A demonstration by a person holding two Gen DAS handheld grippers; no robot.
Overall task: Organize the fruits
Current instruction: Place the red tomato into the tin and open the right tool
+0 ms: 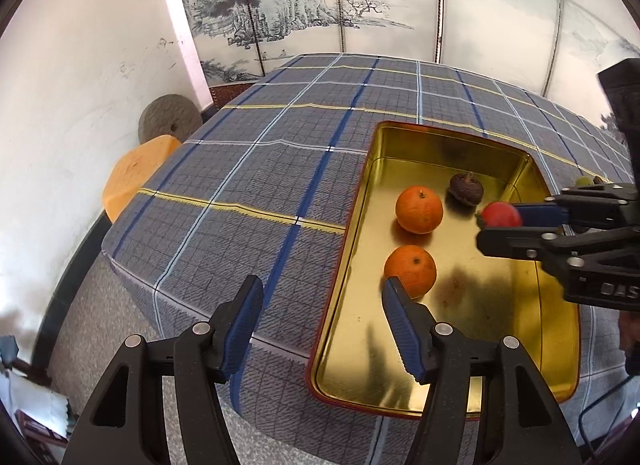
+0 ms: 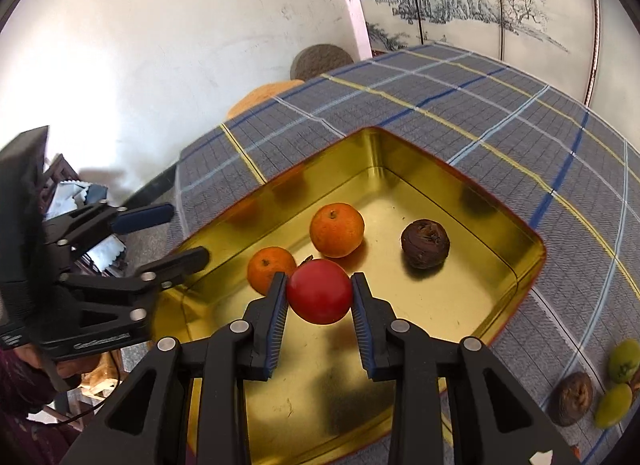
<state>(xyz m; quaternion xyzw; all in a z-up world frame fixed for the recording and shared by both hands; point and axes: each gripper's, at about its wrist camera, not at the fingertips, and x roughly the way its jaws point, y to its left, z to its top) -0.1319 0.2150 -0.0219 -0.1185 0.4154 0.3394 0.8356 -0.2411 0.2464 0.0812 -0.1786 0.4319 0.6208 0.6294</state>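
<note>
Squarely between right tool (image 2: 319,295) pads: red fruit (image 2: 319,291)

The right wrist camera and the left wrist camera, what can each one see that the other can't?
Only the right wrist view shows the green fruits and the wrinkled brown fruit lying on the checked cloth outside the tin. Only the left wrist view shows the left gripper from behind, open and holding nothing. Both show the shiny gold metal tin, two round orange fruits, a dark brown fruit and the right gripper holding the round red fruit.
</note>
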